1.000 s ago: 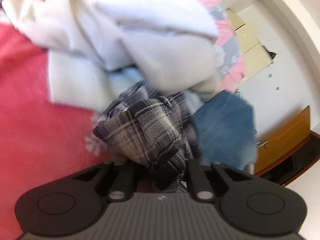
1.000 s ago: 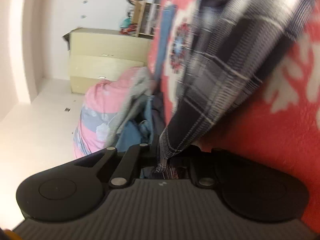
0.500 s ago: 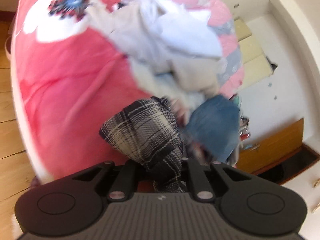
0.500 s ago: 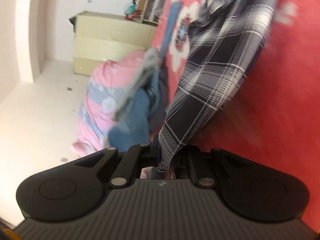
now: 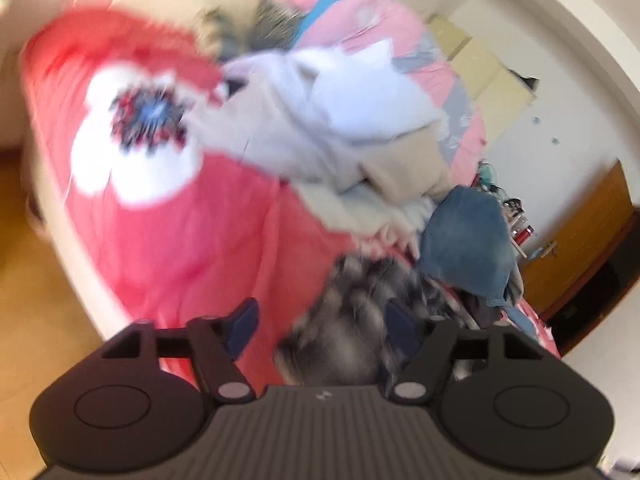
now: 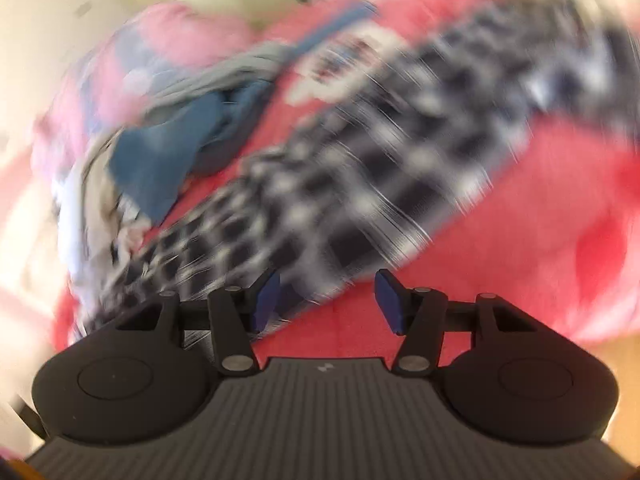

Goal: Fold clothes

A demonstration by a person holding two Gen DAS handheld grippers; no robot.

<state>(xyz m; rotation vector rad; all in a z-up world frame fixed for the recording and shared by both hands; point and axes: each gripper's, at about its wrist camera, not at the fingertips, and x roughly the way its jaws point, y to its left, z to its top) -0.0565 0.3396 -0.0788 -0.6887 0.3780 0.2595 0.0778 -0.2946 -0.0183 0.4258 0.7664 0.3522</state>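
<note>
Both jaws opening: left hand-held gripper (image 5: 320, 320) with plaid shirt (image 5: 352, 320) bunched between pads, right hand-held gripper (image 6: 327, 300) shedding its edge onto red bed cover (image 6: 540, 200). Risk: crumpled landing beside laundry pile (image 5: 340, 128), spoiling fold.

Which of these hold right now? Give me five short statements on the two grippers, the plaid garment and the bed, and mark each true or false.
1. The left gripper has its jaws spread apart. True; they are opening, with the plaid garment lying between them.
2. The right gripper is clamped shut on the plaid garment. False; its jaws are opening, and the cloth only brushes past the blue pad on the picture's left.
3. The bed cover is green. False; it is red with a white flower print.
4. A blue denim piece lies beside the pale clothes pile. True.
5. The plaid garment lies neatly folded. False; it is loose and blurred in motion.
</note>
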